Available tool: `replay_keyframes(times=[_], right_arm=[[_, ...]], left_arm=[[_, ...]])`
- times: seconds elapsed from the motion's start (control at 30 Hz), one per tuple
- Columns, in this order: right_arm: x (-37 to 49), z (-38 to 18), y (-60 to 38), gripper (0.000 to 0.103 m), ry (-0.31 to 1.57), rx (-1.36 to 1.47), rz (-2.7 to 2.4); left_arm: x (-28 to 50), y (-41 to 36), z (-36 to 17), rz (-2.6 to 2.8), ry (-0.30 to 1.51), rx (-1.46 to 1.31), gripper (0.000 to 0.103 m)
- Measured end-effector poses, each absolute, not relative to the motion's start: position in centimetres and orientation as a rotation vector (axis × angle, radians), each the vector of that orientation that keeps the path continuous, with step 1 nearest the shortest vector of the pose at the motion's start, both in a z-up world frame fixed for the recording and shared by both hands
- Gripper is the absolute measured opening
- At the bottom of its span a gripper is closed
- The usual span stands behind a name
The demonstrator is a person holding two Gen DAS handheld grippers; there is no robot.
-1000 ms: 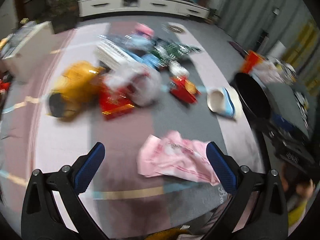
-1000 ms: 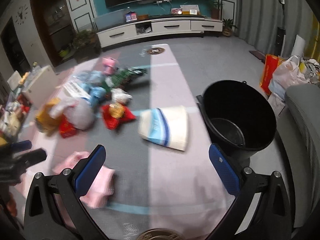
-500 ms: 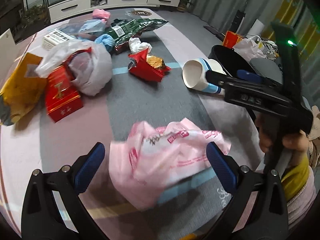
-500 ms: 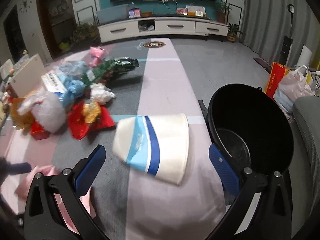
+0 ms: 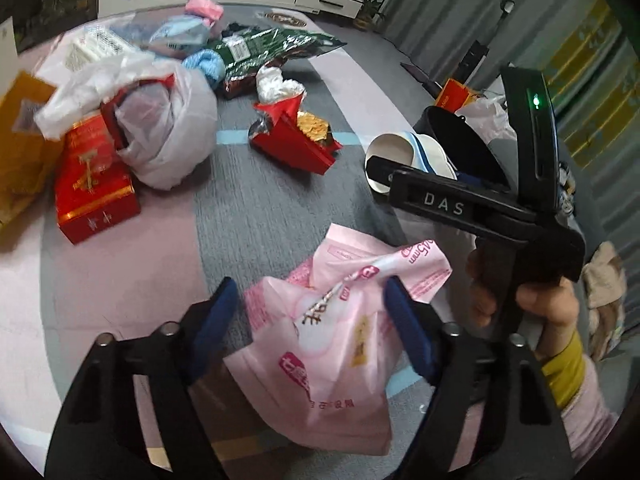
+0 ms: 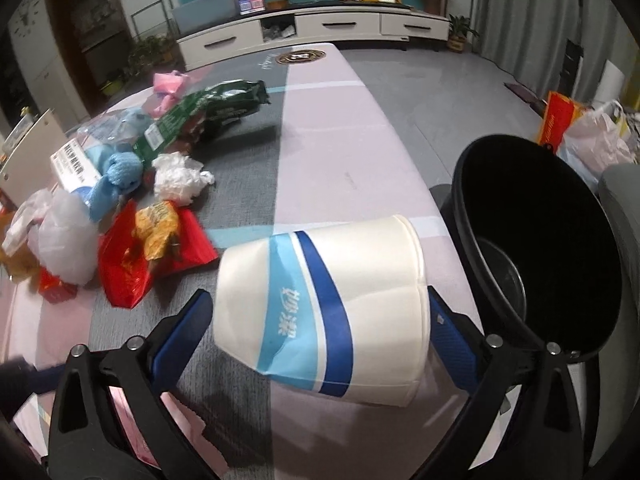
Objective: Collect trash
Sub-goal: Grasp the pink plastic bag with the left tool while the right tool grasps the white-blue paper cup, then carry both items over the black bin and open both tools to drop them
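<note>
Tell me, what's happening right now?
Left gripper closing around pink bag. Right gripper closing around paper cup. Black bin open beside cup, nothing blocking.

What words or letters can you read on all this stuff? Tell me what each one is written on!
"DAS": white letters on the black arm of the right tongs.
Pink bag: red printing, too crumpled to read.
Paper cup: white signs on its blue band, too blurred to read.
Red box: gold print, not readable.
Green bag and white box: labels too small.
</note>
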State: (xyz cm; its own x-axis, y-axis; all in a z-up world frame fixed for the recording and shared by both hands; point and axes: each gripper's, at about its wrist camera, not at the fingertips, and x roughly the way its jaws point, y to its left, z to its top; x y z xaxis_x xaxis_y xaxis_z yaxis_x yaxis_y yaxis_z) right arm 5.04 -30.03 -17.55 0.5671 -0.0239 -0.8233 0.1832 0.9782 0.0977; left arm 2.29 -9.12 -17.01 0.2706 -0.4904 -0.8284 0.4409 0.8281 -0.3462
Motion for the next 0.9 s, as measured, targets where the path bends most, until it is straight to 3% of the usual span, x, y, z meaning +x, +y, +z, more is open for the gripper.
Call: replay_keyframes(times=[0.03,0.33,0.4,0.9], right_arm=[[5.1,-17.6,-30.1,0.086,0.963,0.184,-0.126],[4.5,-17.8,-30.1,0.085,0.95,0.194,-0.136],[4.1,-17.6,-29.9,0.085,0.935,0.176,-0.154],[0.6,-14.6,-33.6,0.085,0.798,0.311,-0.266]], left_arm=[[2.3,-9.1,-17.1,-0.625,1.133,-0.05,0.07],[1.8,-9.4,-16.8,-0.579,1.102,-0.062,0.056],[1.5,-9.3,-16.4,-0.569,1.083,-0.066,0.048],[0.4,-8.6,-12.9,-0.608,0.931,-0.111,0.045]])
